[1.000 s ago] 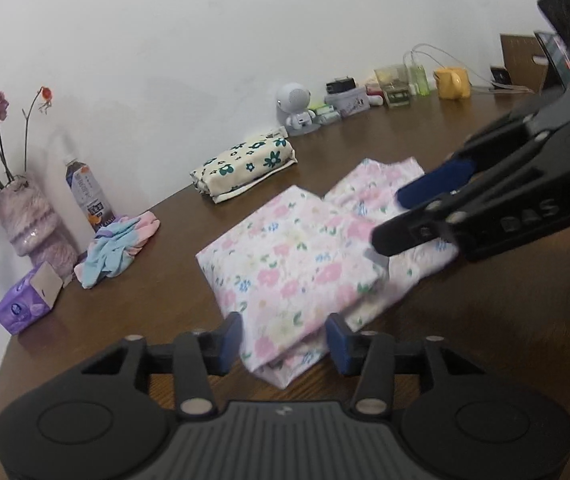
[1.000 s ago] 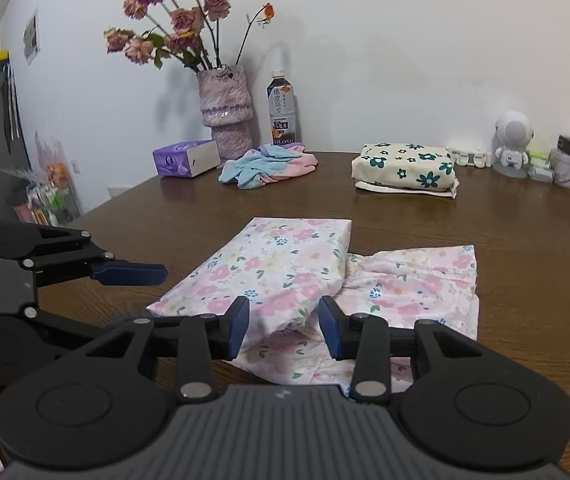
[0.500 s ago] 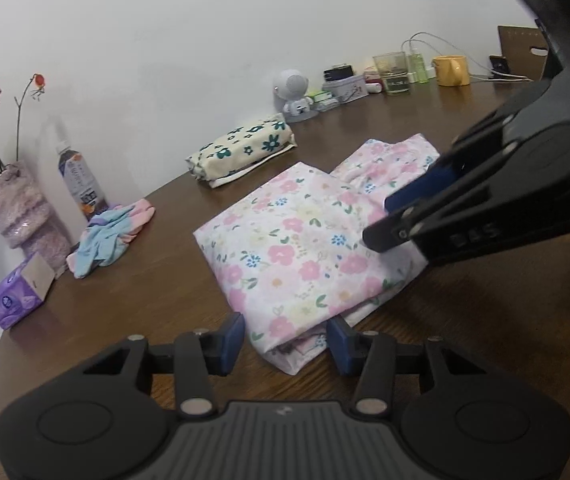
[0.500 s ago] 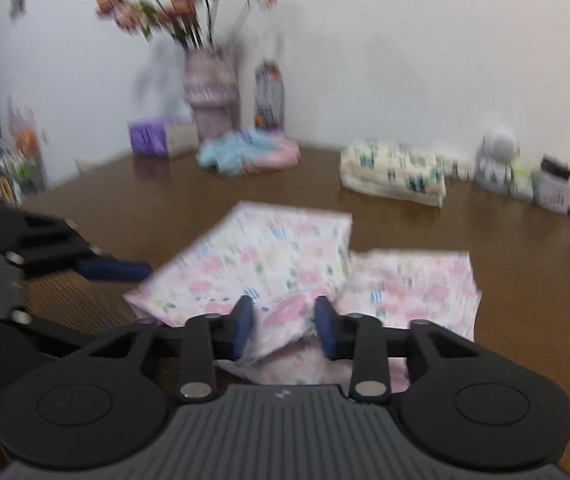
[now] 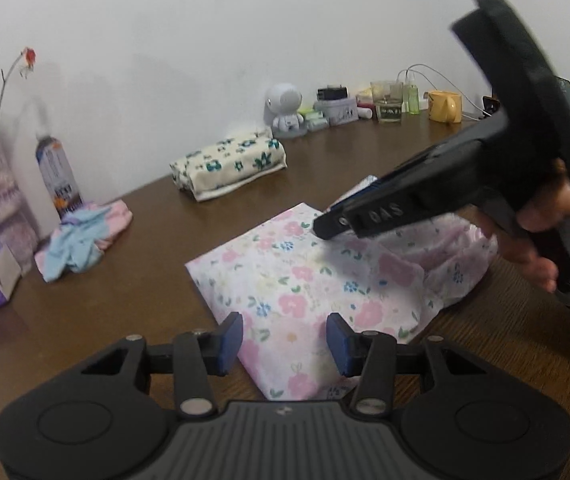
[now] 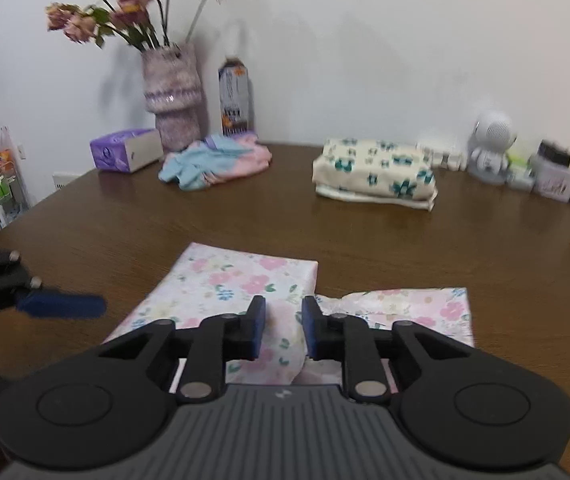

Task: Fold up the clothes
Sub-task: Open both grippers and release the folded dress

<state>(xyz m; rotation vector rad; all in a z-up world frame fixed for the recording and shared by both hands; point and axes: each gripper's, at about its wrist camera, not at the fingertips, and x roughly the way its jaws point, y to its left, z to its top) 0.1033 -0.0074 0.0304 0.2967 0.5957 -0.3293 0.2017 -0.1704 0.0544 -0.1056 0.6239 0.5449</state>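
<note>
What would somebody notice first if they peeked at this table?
Probably the pink flowery cloth, half folded on the brown table, with the right gripper and the left gripper both open over it. Behind it, by the wall, stand a vase of flowers and a small white robot toy.
</note>
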